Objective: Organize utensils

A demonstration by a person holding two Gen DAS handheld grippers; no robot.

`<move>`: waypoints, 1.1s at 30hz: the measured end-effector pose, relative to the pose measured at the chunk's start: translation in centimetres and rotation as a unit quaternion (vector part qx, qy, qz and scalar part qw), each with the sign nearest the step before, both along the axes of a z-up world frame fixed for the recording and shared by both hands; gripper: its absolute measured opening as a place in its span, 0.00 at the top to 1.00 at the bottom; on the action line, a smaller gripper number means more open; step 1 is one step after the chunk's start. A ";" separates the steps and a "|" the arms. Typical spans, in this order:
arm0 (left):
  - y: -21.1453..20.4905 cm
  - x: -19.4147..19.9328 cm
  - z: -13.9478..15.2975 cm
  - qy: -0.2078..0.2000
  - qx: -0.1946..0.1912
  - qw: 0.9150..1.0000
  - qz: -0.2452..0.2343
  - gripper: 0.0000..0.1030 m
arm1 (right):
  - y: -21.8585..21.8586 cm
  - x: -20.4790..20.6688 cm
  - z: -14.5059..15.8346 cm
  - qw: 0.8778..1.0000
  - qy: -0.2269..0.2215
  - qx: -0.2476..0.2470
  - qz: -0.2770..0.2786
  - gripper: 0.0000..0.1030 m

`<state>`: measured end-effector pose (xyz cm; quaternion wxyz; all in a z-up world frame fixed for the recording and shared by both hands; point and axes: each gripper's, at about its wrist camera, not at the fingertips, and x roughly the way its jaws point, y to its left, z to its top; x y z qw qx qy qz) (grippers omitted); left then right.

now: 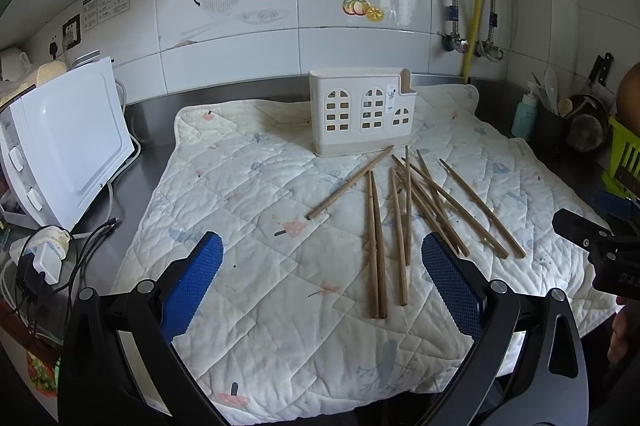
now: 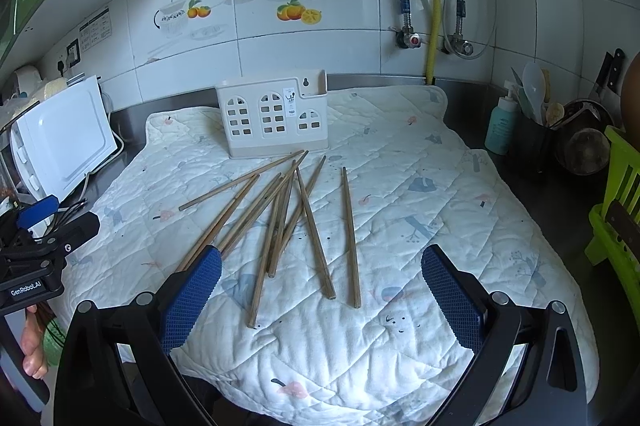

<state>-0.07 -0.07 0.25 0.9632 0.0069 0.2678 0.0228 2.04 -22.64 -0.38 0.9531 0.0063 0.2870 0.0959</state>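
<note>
Both your grippers gape wide and empty; chopsticks [image 2: 280, 218] lie lengthwise ahead toward the holder [image 2: 272, 118], nearest your right gripper [image 2: 320, 290].

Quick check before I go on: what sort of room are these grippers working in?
Most likely a home kitchen counter. Signs: the tiled wall with teapot and fruit decals, the utensil crock of ladles and spoons beside knives, and the chopsticks scattered before a holder on a quilted mat.

Quilt [image 2: 400, 186] bare at left and right of the chopsticks [image 2: 280, 218], which lie scattered mid-mat just before the holder [image 2: 272, 118] at rear; oven [image 1: 68, 138] and cables [image 1: 92, 238] block left edge, bottle [image 2: 500, 130] and utensil pot [image 2: 532, 142] right.
</note>
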 end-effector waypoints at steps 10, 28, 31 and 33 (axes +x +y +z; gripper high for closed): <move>0.1 0.1 0.1 0.000 -0.002 1.000 0.001 0.05 | 0.1 0.0 0.1 1.000 -0.001 0.001 0.001 0.06; 0.3 0.0 0.4 -0.008 0.000 1.000 0.001 0.05 | 0.2 -0.1 0.2 1.000 -0.005 0.003 0.006 0.06; 0.3 -0.2 0.4 -0.009 0.001 1.000 0.001 0.05 | 0.2 -0.1 0.3 1.000 -0.006 0.002 0.006 0.06; 0.3 -0.2 0.3 -0.009 0.001 1.000 0.000 0.05 | 0.2 -0.2 0.2 1.000 -0.008 -0.001 0.004 0.06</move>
